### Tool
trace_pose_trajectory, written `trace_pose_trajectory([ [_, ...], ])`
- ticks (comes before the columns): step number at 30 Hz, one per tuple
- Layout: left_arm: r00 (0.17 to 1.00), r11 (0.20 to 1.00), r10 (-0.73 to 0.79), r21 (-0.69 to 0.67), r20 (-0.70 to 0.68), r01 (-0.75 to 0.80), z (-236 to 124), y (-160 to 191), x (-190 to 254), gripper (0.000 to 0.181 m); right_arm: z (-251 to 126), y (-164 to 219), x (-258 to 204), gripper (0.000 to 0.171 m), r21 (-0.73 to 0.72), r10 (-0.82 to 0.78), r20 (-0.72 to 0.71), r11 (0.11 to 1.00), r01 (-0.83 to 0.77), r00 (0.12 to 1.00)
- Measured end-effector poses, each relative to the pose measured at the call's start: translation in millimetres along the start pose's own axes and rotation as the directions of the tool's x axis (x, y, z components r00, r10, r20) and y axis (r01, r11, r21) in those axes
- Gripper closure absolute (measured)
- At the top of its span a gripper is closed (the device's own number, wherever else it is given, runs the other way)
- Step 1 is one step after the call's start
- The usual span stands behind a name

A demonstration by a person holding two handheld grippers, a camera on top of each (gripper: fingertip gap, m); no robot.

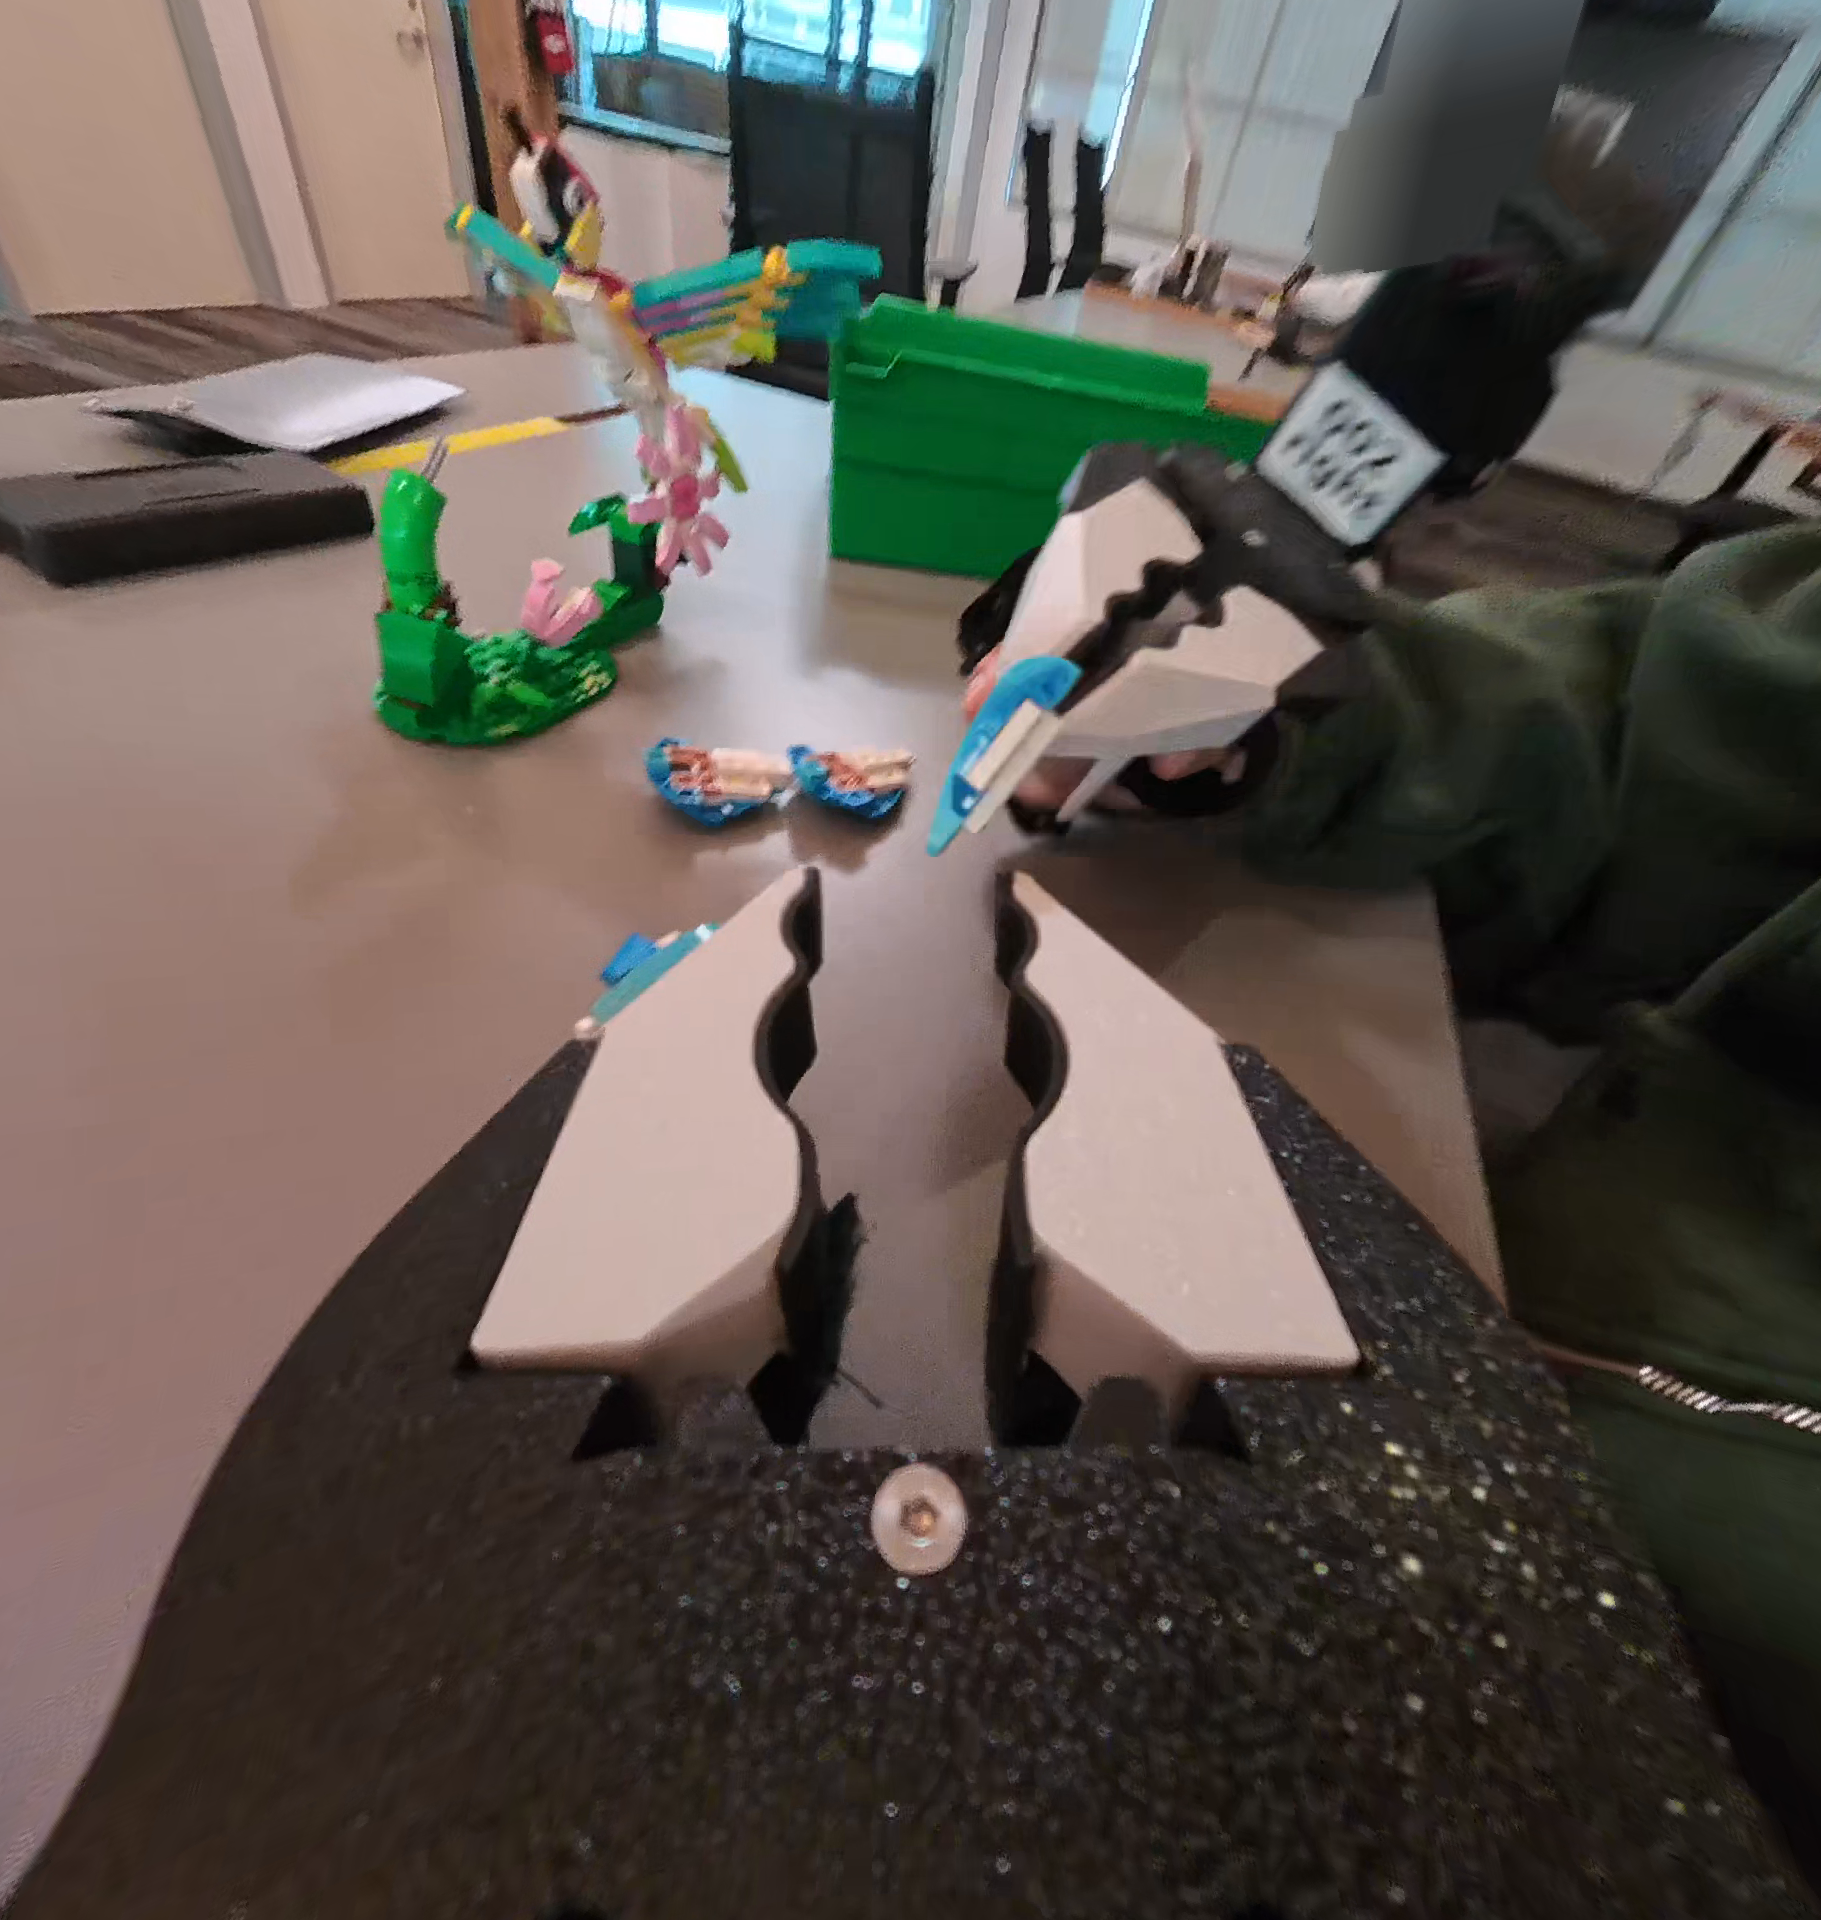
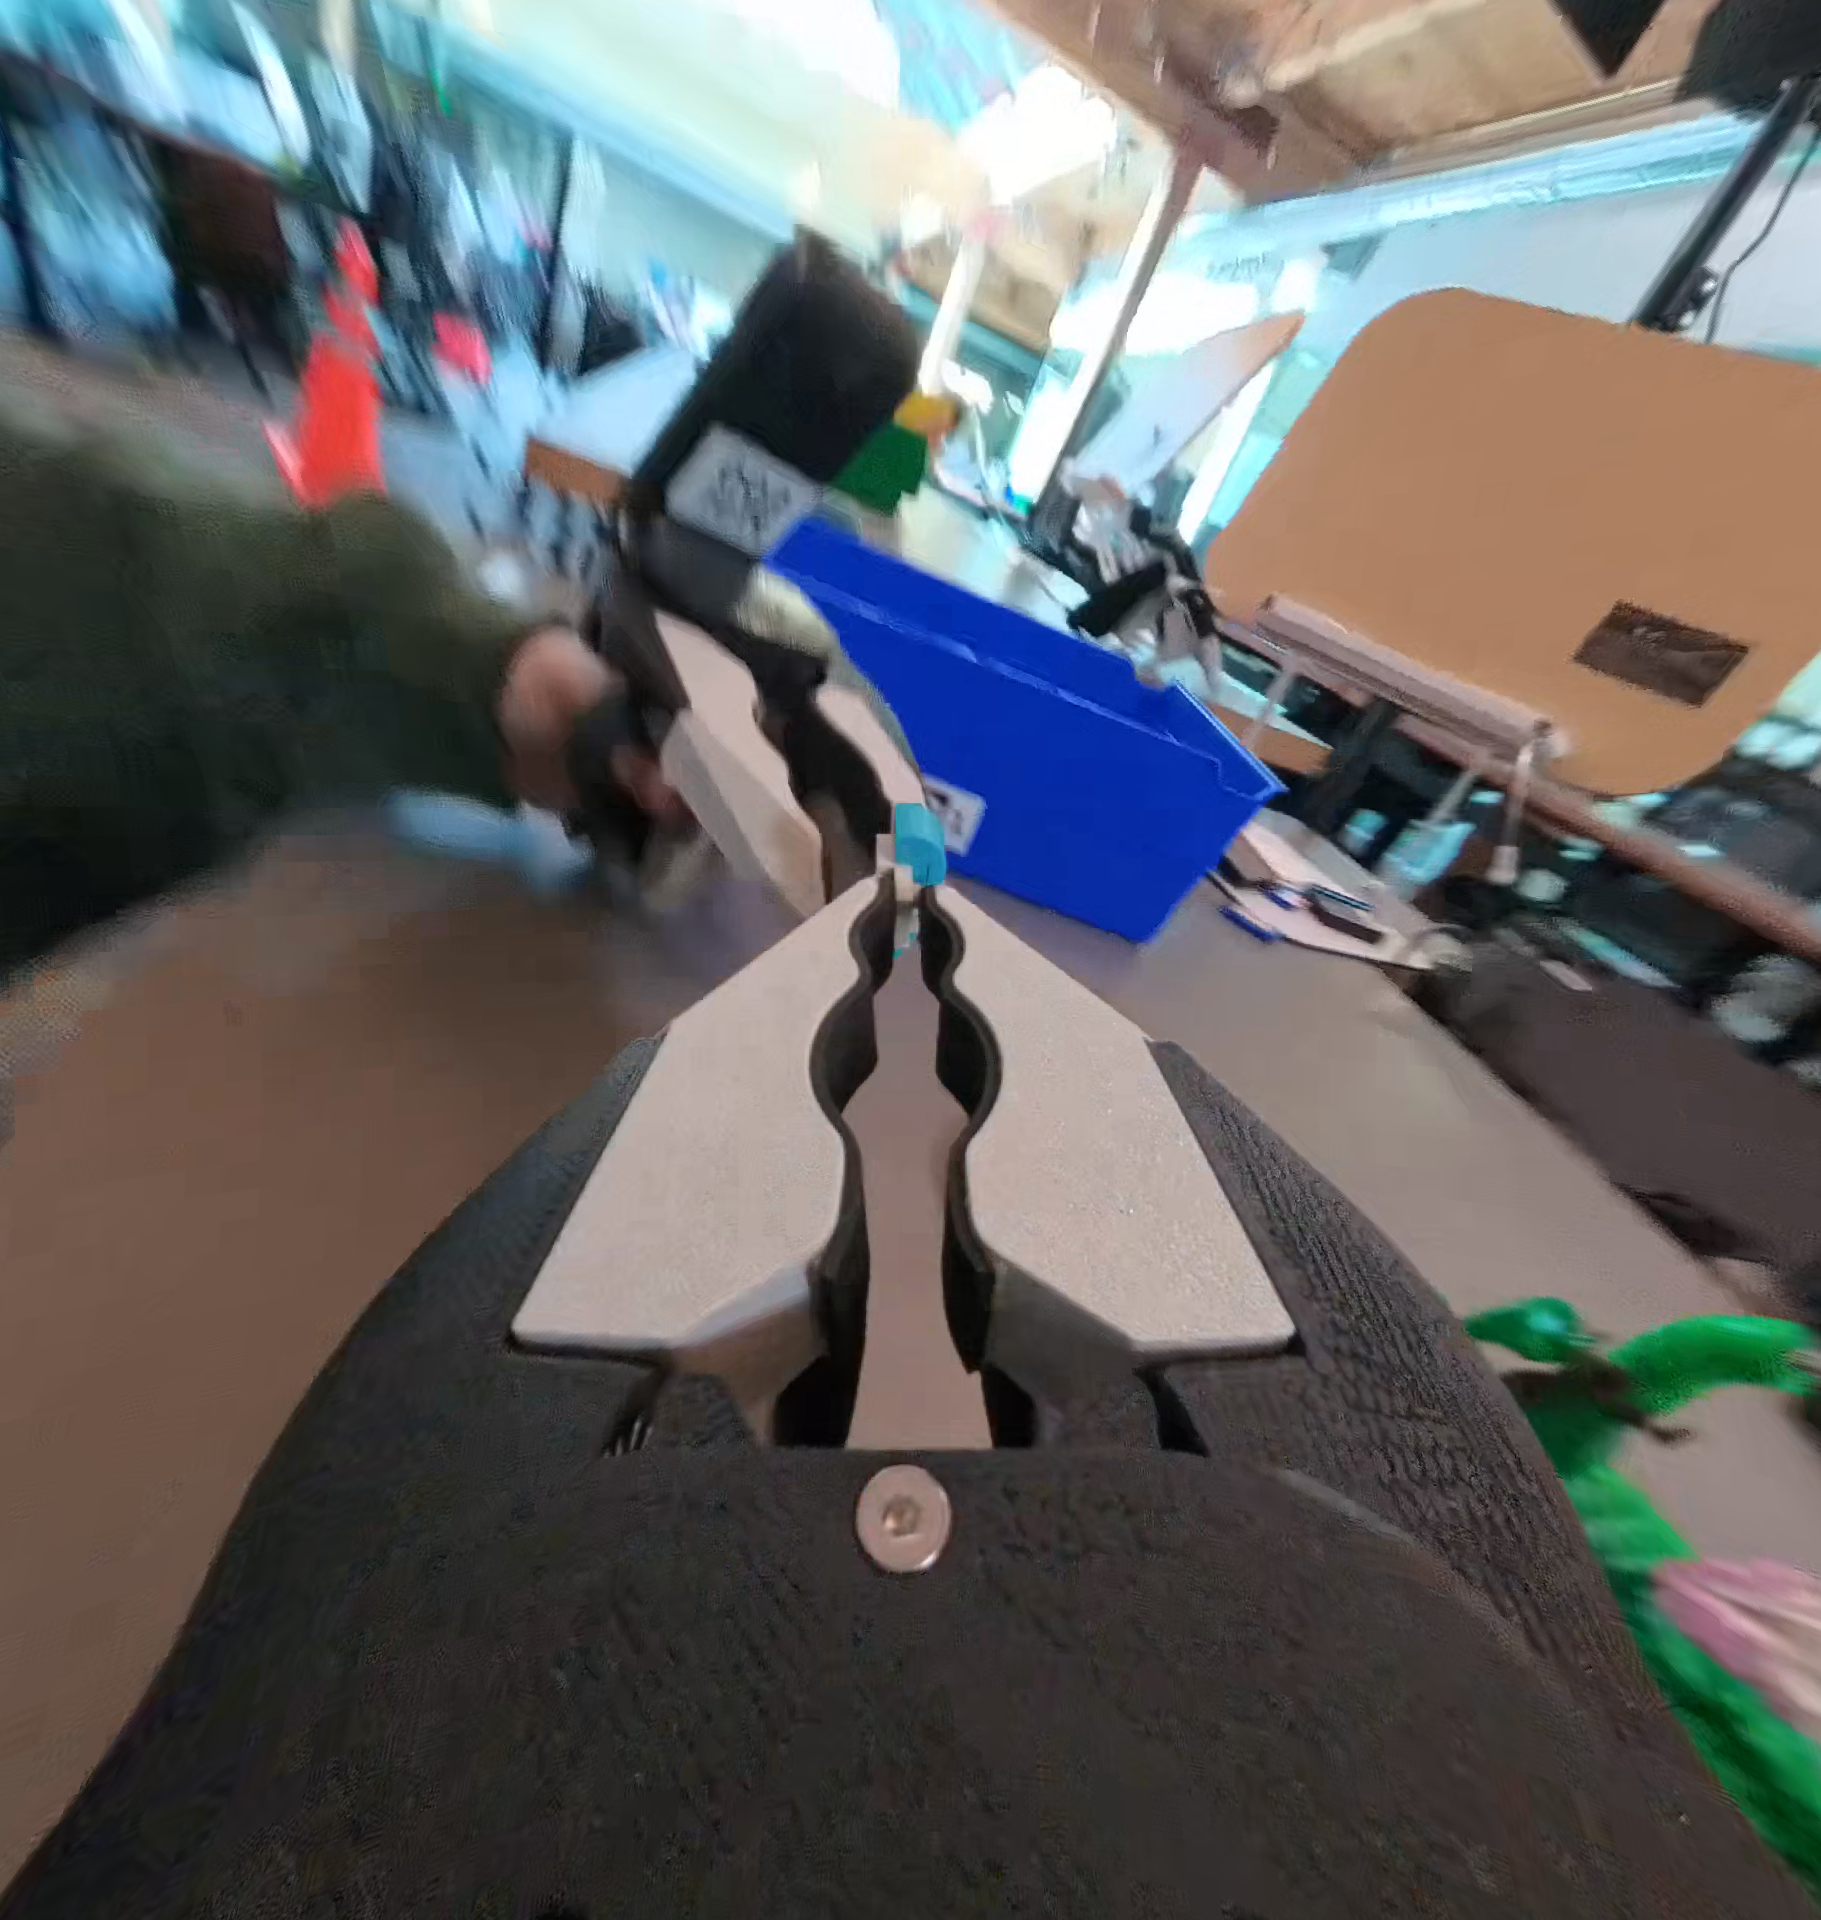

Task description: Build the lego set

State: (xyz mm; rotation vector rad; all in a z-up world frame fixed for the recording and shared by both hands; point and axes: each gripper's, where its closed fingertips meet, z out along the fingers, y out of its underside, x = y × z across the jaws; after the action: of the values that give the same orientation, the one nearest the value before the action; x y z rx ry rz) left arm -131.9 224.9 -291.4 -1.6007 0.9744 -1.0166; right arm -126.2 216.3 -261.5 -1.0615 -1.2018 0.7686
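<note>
**Thin blue piece pinched at the very fingertips, loose parts on the table below**

Grey tabletop [image 1: 210,935] fills most of the left wrist view, in an open office with desks and windows behind. On it, from largest down: a green bin [image 1: 989,468] at the far side, a blue bin [image 2: 1041,748] seen from the right wrist view, a flat black case [image 1: 158,520], and a brick-built bird on a green base [image 1: 532,582], wings spread.

Nearer lie two small blue-and-white brick clusters [image 1: 781,779], side by side and just touching. A few teal bricks [image 1: 646,966] peek out beside the left gripper [image 1: 911,883], whose jaws stand apart with nothing between them, low over the table.

Right gripper [image 1: 973,821] hangs just beyond it, clenched on a slim blue curved piece [image 1: 999,738] backed by a white plate, held only at the tips.

The hold looks shallow, so the piece could pivot or slip out if knocked. The two grippers are close; a bump between them seems likely to jar it loose. Both views are blurred, so the exact seating of the piece cannot be told.
</note>
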Motion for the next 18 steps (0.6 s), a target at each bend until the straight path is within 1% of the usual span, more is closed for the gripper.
trace_pose_trajectory([
  [2,0.999,0.997,-0.008,0.071,-0.047,0.012,3.8,-10.7,9.3,0.158,-4.5,-8.3,2.0,0.169,0.075,0.135,0.054,0.987,-0.138,0.989],
  [4,0.996,0.990,-0.018,0.137,-0.083,0.029,4.6,-20.5,15.8,0.164,-6.7,-10.3,3.1,0.169,0.102,0.212,0.098,0.970,-0.222,0.972],
  [6,0.993,0.981,-0.036,0.187,-0.111,0.056,3.5,-27.2,19.1,0.165,-8.5,-13.4,2.9,0.169,0.123,0.261,0.135,0.953,-0.278,0.956],
  [9,0.985,0.965,-0.067,0.239,-0.160,0.104,2.3,-34.1,23.4,0.161,-9.7,-15.3,0.5,0.170,0.131,0.285,0.172,0.942,-0.309,0.943],
  [11,0.982,0.961,-0.076,0.248,-0.175,0.119,4.1,-34.9,25.4,0.158,-9.4,-15.9,-0.7,0.169,0.131,0.297,0.184,0.937,-0.323,0.937],
  [12,0.981,0.960,-0.068,0.254,-0.183,0.114,5.2,-35.6,27.6,0.162,-9.3,-15.8,-1.0,0.169,0.129,0.298,0.187,0.937,-0.324,0.936],
  [13,0.981,0.961,-0.045,0.261,-0.189,0.094,5.7,-36.3,30.8,0.173,-9.2,-15.7,-1.3,0.169,0.127,0.300,0.190,0.937,-0.327,0.935],
  [15,0.992,0.972,0.007,0.234,-0.125,0.023,7.8,-33.3,27.3,0.173,-9.7,-13.3,1.7,0.169,0.115,0.307,0.173,0.937,-0.329,0.936],
  [16,0.996,0.982,0.042,0.188,-0.081,-0.026,8.6,-28.1,23.1,0.173,-10.8,-10.4,3.6,0.167,0.097,0.291,0.160,0.946,-0.308,0.943],
  [17,0.995,0.989,0.099,0.115,-0.028,-0.095,9.2,-19.6,17.5,0.174,-12.5,-7.4,6.0,0.159,0.076,0.260,0.140,0.959,-0.272,0.955],
  [18,0.985,0.984,0.174,0.023,0.017,-0.175,9.4,-8.7,12.6,0.174,-14.3,-4.0,6.9,0.155,0.045,0.212,0.125,0.975,-0.219,0.969],
])
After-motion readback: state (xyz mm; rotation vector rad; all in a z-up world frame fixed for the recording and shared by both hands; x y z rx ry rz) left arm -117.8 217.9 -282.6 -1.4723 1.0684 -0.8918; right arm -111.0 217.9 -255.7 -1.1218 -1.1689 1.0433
